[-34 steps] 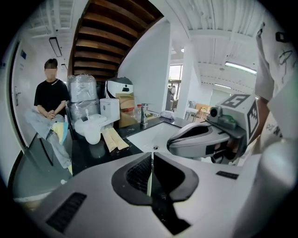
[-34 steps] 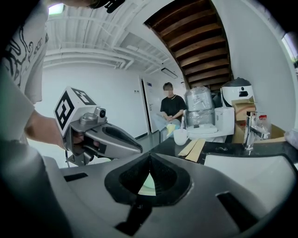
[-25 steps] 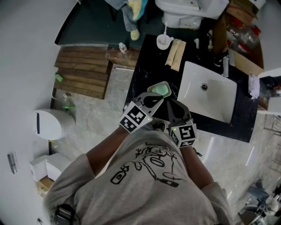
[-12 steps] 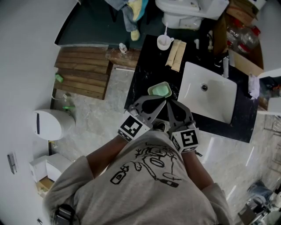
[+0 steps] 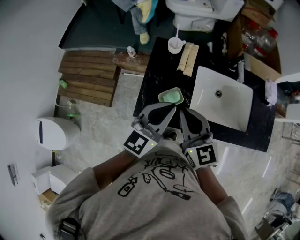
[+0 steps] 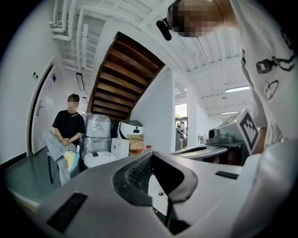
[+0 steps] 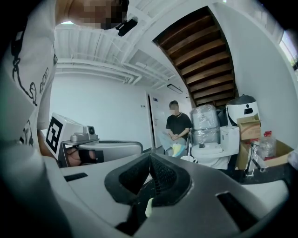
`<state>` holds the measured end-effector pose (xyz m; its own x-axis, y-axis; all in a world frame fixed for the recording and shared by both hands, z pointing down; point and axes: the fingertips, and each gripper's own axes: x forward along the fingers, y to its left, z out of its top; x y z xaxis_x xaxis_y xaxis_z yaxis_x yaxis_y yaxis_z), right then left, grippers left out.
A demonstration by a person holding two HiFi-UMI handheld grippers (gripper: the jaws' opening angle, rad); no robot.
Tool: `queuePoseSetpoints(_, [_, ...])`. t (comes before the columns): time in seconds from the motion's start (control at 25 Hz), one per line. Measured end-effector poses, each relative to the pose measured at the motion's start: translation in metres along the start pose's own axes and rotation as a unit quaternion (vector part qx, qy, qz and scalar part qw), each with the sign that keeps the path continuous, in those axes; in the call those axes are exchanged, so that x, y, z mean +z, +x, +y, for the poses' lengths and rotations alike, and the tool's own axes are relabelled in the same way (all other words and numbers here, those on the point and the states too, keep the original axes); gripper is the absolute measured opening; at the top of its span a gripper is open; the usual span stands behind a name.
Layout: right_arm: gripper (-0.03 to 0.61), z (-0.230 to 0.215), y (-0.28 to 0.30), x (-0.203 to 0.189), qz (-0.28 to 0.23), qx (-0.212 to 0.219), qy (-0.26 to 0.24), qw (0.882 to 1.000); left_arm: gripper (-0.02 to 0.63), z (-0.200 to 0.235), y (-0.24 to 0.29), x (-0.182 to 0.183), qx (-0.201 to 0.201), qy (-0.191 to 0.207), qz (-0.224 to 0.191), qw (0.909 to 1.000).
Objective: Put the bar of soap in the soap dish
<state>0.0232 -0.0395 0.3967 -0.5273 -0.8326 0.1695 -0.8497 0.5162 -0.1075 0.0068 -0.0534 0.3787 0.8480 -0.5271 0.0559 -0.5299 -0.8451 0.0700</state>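
The pale green soap dish (image 5: pixel 170 96) sits on the black counter (image 5: pixel 154 70), left of the sink. A darker green block inside it looks like the bar of soap (image 5: pixel 172 98). Both grippers hang close to my chest, side by side, their tips just short of the dish. My left gripper (image 5: pixel 173 107) (image 6: pixel 151 155) is shut with nothing in it. My right gripper (image 5: pixel 180 110) (image 7: pixel 150 155) is shut too, its ribbed pads together and nothing held. Both gripper views look level across the room, so the dish is hidden in them.
A white sink basin (image 5: pixel 220 101) fills the counter's right part. A white cup (image 5: pixel 175 44) and a beige folded cloth (image 5: pixel 187 58) lie at the counter's far end. A toilet (image 5: pixel 201 11), a wooden platform (image 5: pixel 89 77) and a white bin (image 5: pixel 54 132) surround it. A person (image 7: pixel 177 125) sits beyond.
Both grippers have drawn back toward my body and risen, still shut. The left tip no longer overlaps the soap dish, which now shows whole.
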Motion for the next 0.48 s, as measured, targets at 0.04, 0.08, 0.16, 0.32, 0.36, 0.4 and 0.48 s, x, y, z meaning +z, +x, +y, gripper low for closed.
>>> queuePoseSetpoints(0.04, [0.021,0.001,0.000,0.005,-0.007,-0.002,0.000,1.000,0.003,0.000,-0.001,0.002,0.003,0.000,-0.002,1.0000])
queuePoseSetpoints(0.08, [0.021,0.002,-0.001,0.010,-0.011,-0.002,0.000,1.000,0.003,0.000,-0.003,0.005,0.006,0.000,-0.005,1.0000])
queuePoseSetpoints(0.16, [0.021,0.004,-0.002,0.015,-0.014,0.000,-0.005,1.000,0.003,-0.001,-0.006,0.011,0.013,0.001,-0.012,0.9998])
queuePoseSetpoints(0.32, [0.021,0.008,-0.005,0.030,-0.031,-0.006,0.004,0.999,0.003,-0.002,-0.015,0.023,0.024,-0.008,-0.021,0.9994])
queuePoseSetpoints(0.36, [0.021,0.010,-0.007,0.032,-0.032,-0.003,-0.003,0.999,0.003,-0.002,-0.016,0.027,0.025,-0.011,-0.023,0.9994])
queuePoseSetpoints(0.4, [0.021,0.012,-0.009,0.033,-0.033,0.001,-0.010,0.999,0.003,-0.003,-0.018,0.030,0.025,-0.012,-0.024,0.9993])
queuePoseSetpoints(0.48, [0.021,0.015,-0.012,0.038,-0.037,0.003,-0.015,0.999,0.003,-0.005,-0.021,0.037,0.023,-0.012,-0.028,0.9993])
